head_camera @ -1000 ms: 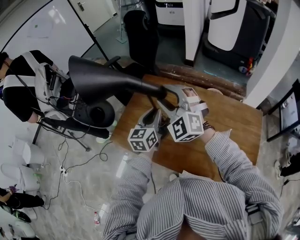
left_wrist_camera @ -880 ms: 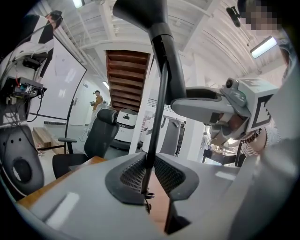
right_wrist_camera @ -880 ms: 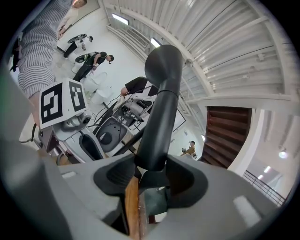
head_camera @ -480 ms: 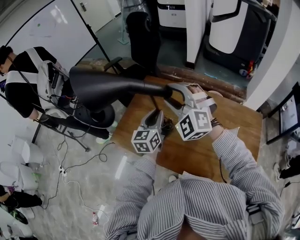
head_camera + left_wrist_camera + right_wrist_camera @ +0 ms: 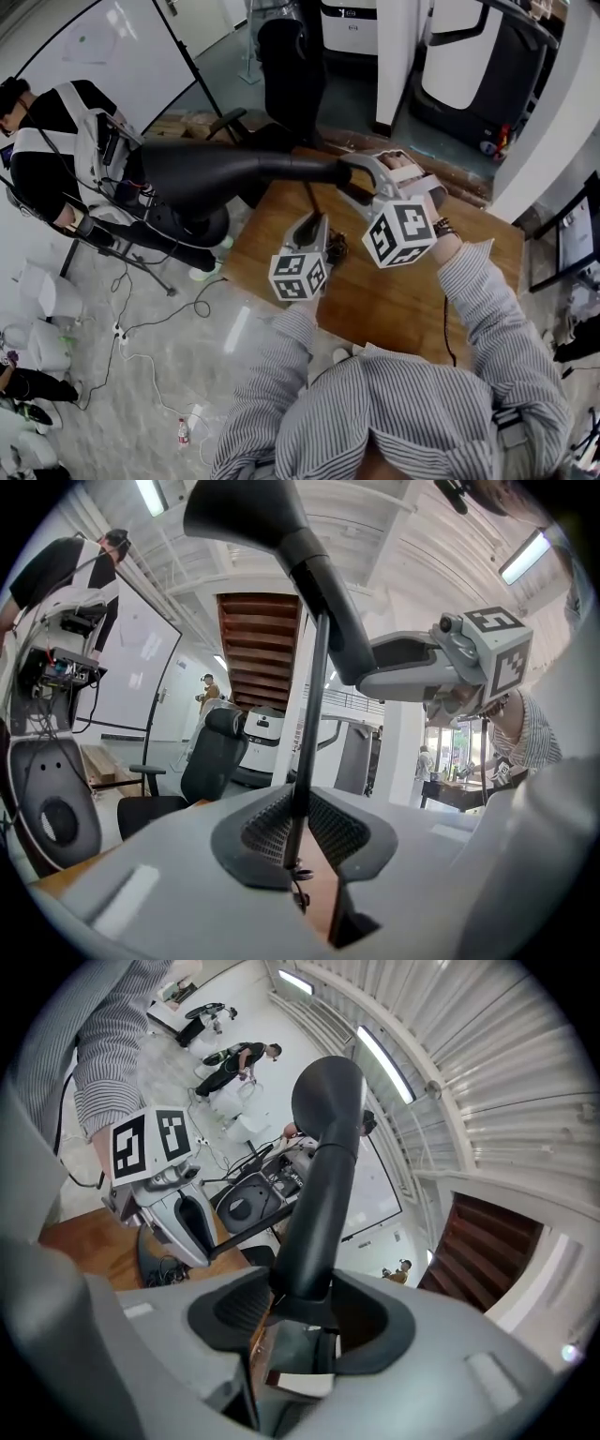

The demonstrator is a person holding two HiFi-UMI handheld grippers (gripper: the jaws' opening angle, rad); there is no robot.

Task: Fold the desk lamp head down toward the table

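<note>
we note the left gripper [image 5: 298,841], jaws just closing tighter, pinching the lamp's thin pole [image 5: 315,714], and the right gripper [image 5: 302,1305] clamping the neck of the lamp head [image 5: 199,173], which juts level past the wooden table [image 5: 398,305].

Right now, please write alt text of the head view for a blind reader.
A person in a striped shirt holds a black desk lamp at a wooden table: the right gripper clamps the neck of the lamp head, which reaches left beyond the table edge, and the left gripper grips the thin stem.
</note>
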